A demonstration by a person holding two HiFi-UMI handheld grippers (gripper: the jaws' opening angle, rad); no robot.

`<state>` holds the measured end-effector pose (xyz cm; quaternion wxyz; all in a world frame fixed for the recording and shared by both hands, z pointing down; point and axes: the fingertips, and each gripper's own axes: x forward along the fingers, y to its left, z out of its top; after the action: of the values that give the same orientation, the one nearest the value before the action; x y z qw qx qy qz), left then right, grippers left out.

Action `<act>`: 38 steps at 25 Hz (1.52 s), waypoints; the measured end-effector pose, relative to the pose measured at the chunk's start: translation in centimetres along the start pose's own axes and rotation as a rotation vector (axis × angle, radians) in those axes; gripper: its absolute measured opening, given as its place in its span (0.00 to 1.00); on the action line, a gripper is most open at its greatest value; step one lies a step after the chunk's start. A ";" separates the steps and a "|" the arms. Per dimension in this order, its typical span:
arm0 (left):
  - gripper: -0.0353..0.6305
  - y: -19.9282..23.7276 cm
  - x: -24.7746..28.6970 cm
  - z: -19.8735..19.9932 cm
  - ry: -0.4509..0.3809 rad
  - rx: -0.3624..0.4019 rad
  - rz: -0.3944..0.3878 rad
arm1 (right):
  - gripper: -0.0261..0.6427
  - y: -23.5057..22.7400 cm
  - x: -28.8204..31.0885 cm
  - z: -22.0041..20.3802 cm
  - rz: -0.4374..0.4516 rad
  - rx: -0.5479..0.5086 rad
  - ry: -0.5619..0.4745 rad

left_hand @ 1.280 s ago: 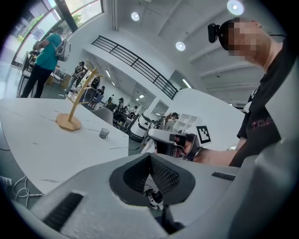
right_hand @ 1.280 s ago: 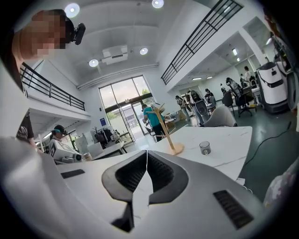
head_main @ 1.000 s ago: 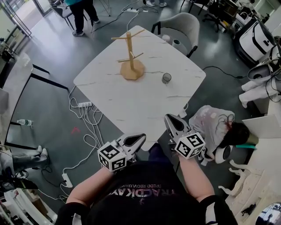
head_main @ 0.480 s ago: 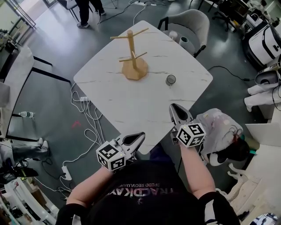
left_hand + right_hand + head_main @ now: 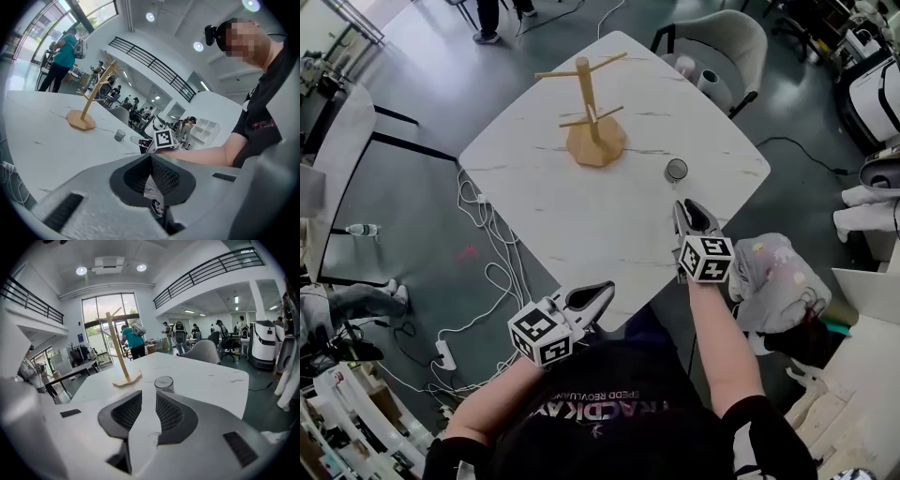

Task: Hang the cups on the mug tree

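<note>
Zero cups hung: the mug tree (image 5: 592, 122) pegs are bare. We note one small cup (image 5: 676, 170) upright on the tabletop (image 5: 581, 216), just ahead of the right gripper (image 5: 694, 208), whose fingers are slightly parted and empty. The left gripper (image 5: 602, 291) fingers are pressed together on nothing, well short of the cup. Grasping and hanging remain.

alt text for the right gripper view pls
The right gripper, jaws slightly apart and empty, points at a small cup on a white marble table. A bare wooden mug tree stands behind it to the left.
</note>
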<state>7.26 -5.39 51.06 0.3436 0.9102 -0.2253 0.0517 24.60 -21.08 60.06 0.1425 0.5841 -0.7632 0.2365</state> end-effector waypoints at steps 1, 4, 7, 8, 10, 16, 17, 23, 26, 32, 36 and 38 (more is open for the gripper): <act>0.05 0.2 0.0 0.1 -0.002 -0.004 0.007 | 0.16 -0.4 0.7 -0.3 -0.012 -0.006 0.012; 0.05 0.8 0.1 0.3 -0.004 -0.016 0.025 | 0.17 -1.3 2.5 -0.9 -0.045 -0.024 0.045; 0.05 1.2 0.2 0.3 -0.005 -0.025 0.037 | 0.17 -2.1 4.0 -1.7 -0.073 -0.023 0.077; 0.05 1.4 0.2 0.3 -0.005 -0.028 0.040 | 0.18 -2.3 4.4 -1.9 -0.081 -0.022 0.085; 0.05 1.7 0.2 0.4 -0.007 -0.034 0.048 | 0.18 -2.6 5.2 -2.2 -0.094 -0.026 0.100; 0.05 2.3 0.1 0.5 -0.011 -0.049 0.068 | 0.18 -3.1 6.6 -2.8 -0.121 -0.039 0.130; 0.05 2.4 0.1 0.5 -0.012 -0.051 0.070 | 0.18 -3.1 6.8 -2.9 -0.125 -0.038 0.134; 0.05 2.8 0.0 0.3 -0.017 -0.061 0.082 | 0.18 -3.6 7.9 -3.3 -0.153 -0.023 0.159; 0.05 2.7 -0.2 0.3 -0.018 -0.063 0.085 | 0.18 -4.0 8.0 -3.3 -0.186 -0.015 0.177; 0.05 2.5 -0.2 0.3 -0.018 -0.062 0.085 | 0.14 -4.1 8.2 -3.5 -0.205 -0.042 0.210; 0.05 2.5 -0.4 0.1 -0.018 -0.060 0.087 | 0.11 -4.4 7.8 -3.4 -0.212 -0.051 0.190; 0.05 2.4 -0.4 0.1 -0.018 -0.059 0.089 | 0.11 -4.6 7.5 -3.2 -0.211 -0.057 0.179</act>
<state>5.79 -6.87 52.35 0.3658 0.8892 -0.2699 0.0518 26.73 -26.48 67.37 0.2507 0.6335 -0.6882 0.2494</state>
